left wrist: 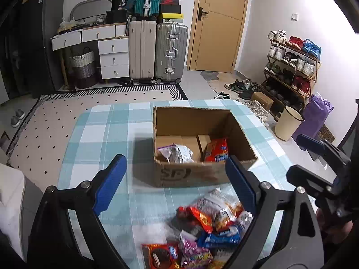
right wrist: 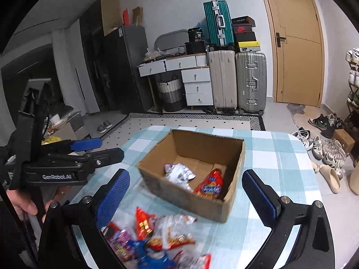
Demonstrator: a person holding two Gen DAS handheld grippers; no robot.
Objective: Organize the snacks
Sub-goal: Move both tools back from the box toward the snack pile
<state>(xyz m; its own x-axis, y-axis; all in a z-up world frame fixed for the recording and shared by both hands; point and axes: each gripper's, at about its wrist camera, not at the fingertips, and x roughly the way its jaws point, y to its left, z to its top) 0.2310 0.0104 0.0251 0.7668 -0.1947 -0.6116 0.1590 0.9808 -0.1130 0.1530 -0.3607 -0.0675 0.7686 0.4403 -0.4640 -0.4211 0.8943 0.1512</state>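
Observation:
An open cardboard box [left wrist: 202,174] stands on the blue checked table [left wrist: 107,130]. It holds a silver-purple packet [left wrist: 176,153] and a red packet [left wrist: 216,149]. A pile of snack packets [left wrist: 208,231] lies on the table in front of the box. My left gripper [left wrist: 177,179] is open and empty above the near side of the pile. The right gripper shows at the right edge [left wrist: 314,157]. In the right wrist view the box [right wrist: 190,192], the pile [right wrist: 152,235] and my open, empty right gripper [right wrist: 186,192] show, with the left gripper [right wrist: 98,149] at the left.
Suitcases [left wrist: 157,51], a white drawer unit [left wrist: 112,56] and a wooden door [left wrist: 219,22] stand at the far wall. A shoe rack [left wrist: 291,67], a cream bin [left wrist: 288,123] and a purple bag [left wrist: 314,116] are right of the table. A dotted rug [left wrist: 56,123] lies beyond the table.

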